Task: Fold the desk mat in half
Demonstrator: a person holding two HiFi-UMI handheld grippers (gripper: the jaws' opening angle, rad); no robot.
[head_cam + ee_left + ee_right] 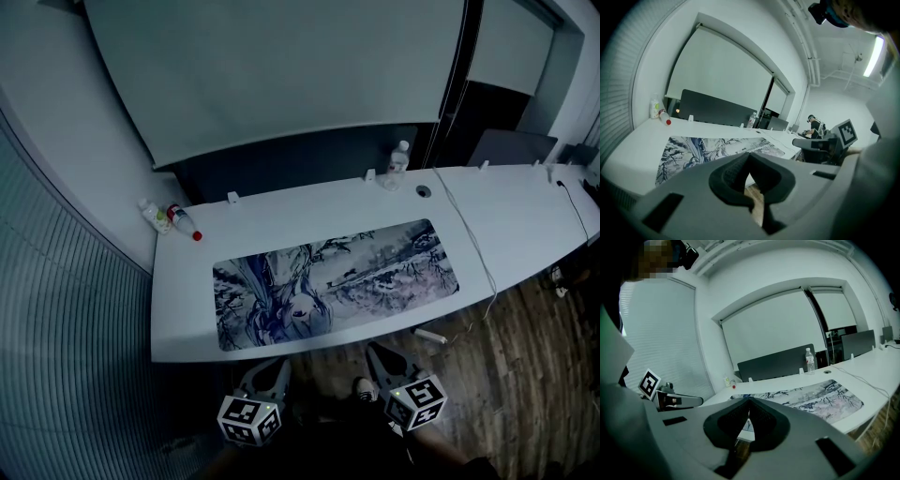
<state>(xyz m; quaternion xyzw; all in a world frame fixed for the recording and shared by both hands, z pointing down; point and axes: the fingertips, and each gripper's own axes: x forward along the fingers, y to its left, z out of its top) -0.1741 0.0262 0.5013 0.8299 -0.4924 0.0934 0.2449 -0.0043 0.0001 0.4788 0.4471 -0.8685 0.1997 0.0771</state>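
Head view: the desk mat (337,286) lies flat and fully unfolded on the white desk (525,211). Its printed side faces up and its long edge runs along the desk's near edge. Left tongs (272,366) and right tongs (377,354) are held side by side just short of that near edge, over the wooden floor (525,375). Both point toward the mat, and neither touches it. A red-capped bottle (185,223) lies at the desk's far left corner. A clear water bottle (397,166) stands upright at the back, right of centre. A white cable (472,239) runs across the desk beside the mat's right end.

Left gripper view: the pads meet at their tips, so these tongs are closed with nothing between them. The mat lies beyond the tips and slightly left, flat on the desk. The right tongs show at the right side of this view, apart from the mat.

Right gripper view: the pads are likewise pressed together at the tips, closed and empty. The mat stretches away ahead and to the right, with the water bottle standing behind it against a dark partition (778,364).
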